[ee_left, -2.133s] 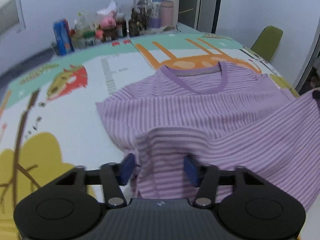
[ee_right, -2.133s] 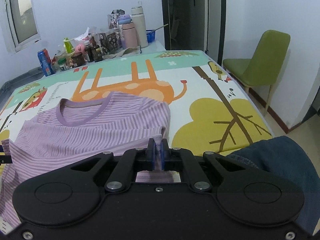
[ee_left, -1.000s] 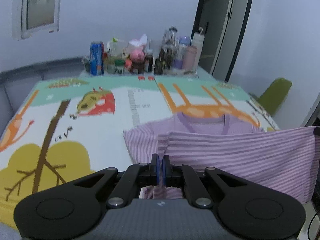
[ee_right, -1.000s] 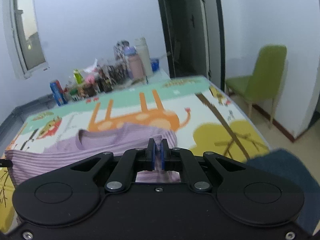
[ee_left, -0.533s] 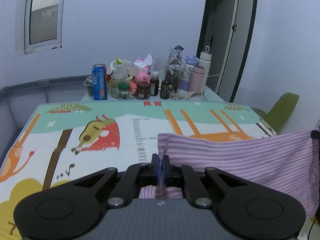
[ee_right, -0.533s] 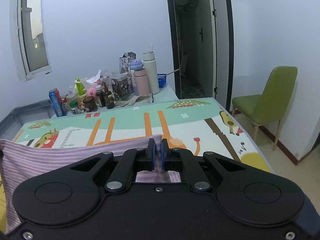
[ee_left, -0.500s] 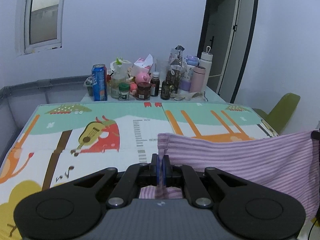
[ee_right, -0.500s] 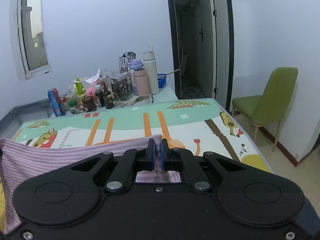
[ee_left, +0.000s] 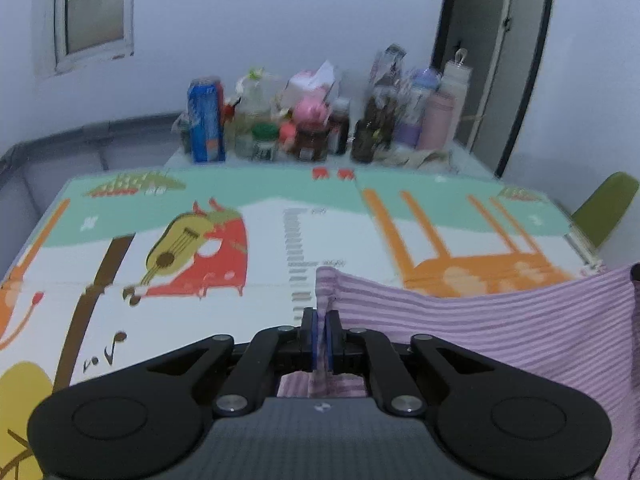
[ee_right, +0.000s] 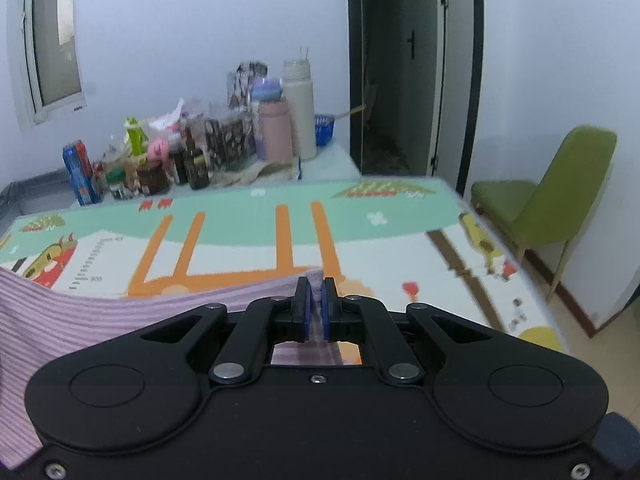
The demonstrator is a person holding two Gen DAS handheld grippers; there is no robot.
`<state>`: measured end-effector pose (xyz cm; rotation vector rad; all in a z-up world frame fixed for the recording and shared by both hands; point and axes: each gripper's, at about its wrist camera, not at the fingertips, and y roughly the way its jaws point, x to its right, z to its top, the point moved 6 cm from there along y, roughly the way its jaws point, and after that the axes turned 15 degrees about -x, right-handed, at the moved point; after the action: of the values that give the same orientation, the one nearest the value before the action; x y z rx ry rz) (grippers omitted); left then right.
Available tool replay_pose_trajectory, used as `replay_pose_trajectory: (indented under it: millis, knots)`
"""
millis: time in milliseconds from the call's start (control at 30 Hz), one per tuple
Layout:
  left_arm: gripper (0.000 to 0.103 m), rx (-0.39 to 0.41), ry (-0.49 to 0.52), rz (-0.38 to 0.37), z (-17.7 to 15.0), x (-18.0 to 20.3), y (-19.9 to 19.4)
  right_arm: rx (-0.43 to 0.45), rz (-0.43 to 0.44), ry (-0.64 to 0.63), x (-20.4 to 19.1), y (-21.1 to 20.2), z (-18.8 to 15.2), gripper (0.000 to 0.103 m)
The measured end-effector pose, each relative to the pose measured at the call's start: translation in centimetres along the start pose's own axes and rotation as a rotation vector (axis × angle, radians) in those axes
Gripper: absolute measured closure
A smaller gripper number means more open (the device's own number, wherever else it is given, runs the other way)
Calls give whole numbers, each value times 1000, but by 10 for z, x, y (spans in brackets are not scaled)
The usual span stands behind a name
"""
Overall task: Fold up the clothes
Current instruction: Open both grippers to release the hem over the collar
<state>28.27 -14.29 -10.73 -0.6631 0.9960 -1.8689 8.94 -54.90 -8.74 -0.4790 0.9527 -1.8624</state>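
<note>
Left gripper (ee_left: 320, 322): jaws closed tight on a corner of the purple striped shirt (ee_left: 500, 320). Right gripper (ee_right: 315, 304): same, pinched hard on the opposite corner. Shirt hangs stretched between the two, held up over the play mat (ee_left: 260, 248), top edge sagging slightly.

Risks, my read:
- Only a thin bite of fabric in each jaw; a sharp tug apart could pull a corner free.
- Uneven lowering gives a skewed fold line.
- Swinging too far forward could reach the bottles (ee_left: 312, 128) at the far edge.
</note>
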Motion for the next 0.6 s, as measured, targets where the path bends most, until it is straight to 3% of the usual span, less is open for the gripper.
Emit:
replay_pose_trajectory:
  millis: [133, 200, 300, 367, 600]
  knots:
    - [93, -30, -14, 50, 1, -5, 18, -49, 11, 21, 0, 32, 0, 95]
    - [91, -44, -21, 74, 1, -7, 27, -51, 2, 46, 4, 40, 0, 88]
    - [81, -51, -24, 81, 0, -8, 30, -58, 1, 57, 8, 39, -4, 81]
    - [68, -57, -11, 79, -3, -5, 29, -62, 2, 61, 10, 36, -8, 73]
    - [43, -90, 26, 98, -13, 3, 35, -82, 7, 69, 18, 27, -22, 71]
